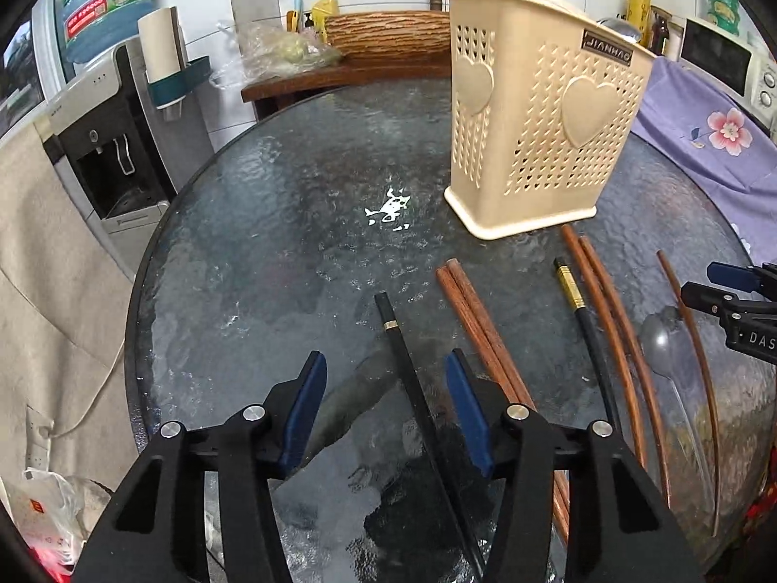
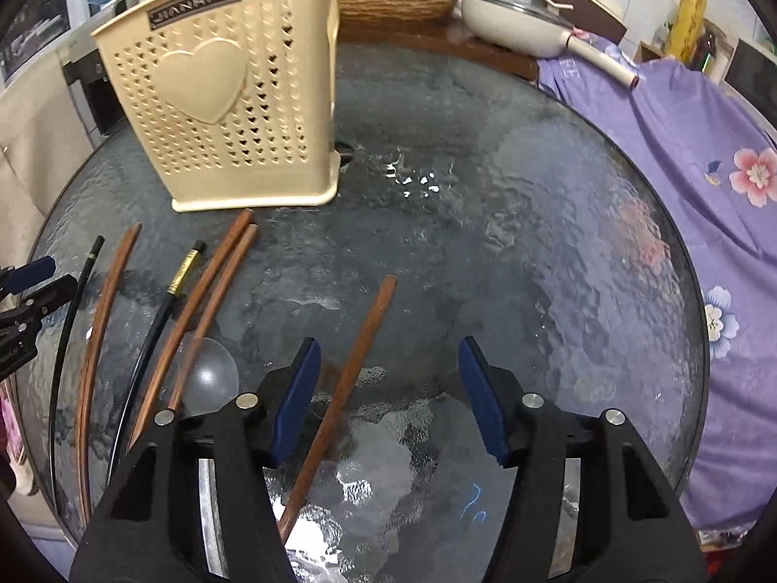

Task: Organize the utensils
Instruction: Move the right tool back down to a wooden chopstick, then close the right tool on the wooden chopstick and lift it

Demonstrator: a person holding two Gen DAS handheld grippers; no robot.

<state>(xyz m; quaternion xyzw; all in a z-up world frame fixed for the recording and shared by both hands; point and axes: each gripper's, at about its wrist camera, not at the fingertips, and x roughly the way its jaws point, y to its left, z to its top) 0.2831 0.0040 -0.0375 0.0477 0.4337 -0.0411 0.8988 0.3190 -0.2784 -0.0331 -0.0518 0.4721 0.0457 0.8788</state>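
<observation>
My left gripper stands open over the glass table, with a black chopstick with a gold band lying between its jaws, untouched. My right gripper is open too, and a single brown chopstick lies on the table between its jaws, close to the left finger. A cream perforated utensil holder stands upright at the back. Between the two grippers lie a brown pair, another black chopstick, two more brown ones and a clear plastic spoon.
A water dispenser stands left of the round table. Purple floral cloth covers the right side. Behind the table is a wooden counter with a wood-grain basin, a bagged item and a cream pan.
</observation>
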